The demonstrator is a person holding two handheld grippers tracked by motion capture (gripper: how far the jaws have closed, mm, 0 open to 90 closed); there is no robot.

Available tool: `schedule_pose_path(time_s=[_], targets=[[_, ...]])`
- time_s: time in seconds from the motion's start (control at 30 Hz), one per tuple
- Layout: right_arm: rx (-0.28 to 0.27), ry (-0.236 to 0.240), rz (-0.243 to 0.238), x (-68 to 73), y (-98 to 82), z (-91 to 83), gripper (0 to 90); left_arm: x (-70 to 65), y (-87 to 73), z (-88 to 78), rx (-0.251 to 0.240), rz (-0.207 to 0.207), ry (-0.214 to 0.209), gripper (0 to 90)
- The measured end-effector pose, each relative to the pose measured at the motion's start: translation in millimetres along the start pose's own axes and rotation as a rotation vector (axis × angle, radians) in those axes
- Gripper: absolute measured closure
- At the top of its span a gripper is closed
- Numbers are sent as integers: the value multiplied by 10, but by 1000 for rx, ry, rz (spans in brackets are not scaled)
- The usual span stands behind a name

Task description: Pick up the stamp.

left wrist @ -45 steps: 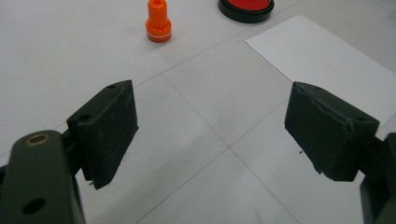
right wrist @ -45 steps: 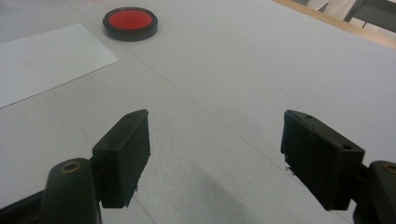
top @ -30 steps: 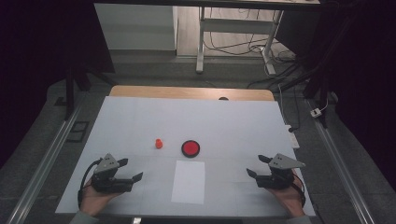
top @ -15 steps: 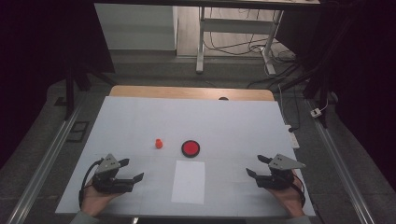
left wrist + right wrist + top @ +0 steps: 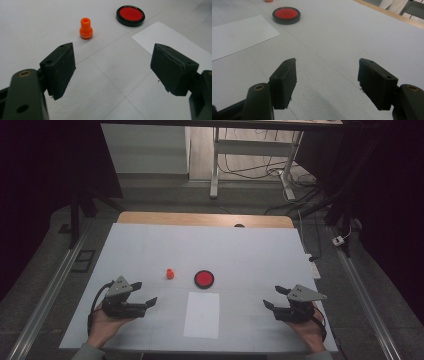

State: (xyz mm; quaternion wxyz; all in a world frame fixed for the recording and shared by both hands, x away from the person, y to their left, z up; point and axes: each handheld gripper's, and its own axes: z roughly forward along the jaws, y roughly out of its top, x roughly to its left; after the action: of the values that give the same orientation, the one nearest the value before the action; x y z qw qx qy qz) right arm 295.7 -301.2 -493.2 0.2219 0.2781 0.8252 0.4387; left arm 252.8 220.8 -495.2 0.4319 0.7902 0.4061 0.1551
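Jaws wide apart, empty, on left gripper (image 5: 141,293) and right gripper (image 5: 273,297), both low over near counter (image 5: 250,250). Orange stamp (image 5: 170,273) upright mid-counter, ink pad (image 5: 204,279) just right, paper (image 5: 202,314) nearer. Best: left straddles stamp body squarely, closes gently, lifts straight.

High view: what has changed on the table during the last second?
Nothing visibly changed. The left gripper and right gripper rest open near the table's front edge, holding nothing. The orange stamp, red ink pad and white paper lie where they were.
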Motion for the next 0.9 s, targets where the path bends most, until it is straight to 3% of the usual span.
schedule_pose_path(time_s=[0.9], targets=[[10, 12, 13, 16, 19, 56, 314, 203, 230, 270, 25, 10, 32, 228]])
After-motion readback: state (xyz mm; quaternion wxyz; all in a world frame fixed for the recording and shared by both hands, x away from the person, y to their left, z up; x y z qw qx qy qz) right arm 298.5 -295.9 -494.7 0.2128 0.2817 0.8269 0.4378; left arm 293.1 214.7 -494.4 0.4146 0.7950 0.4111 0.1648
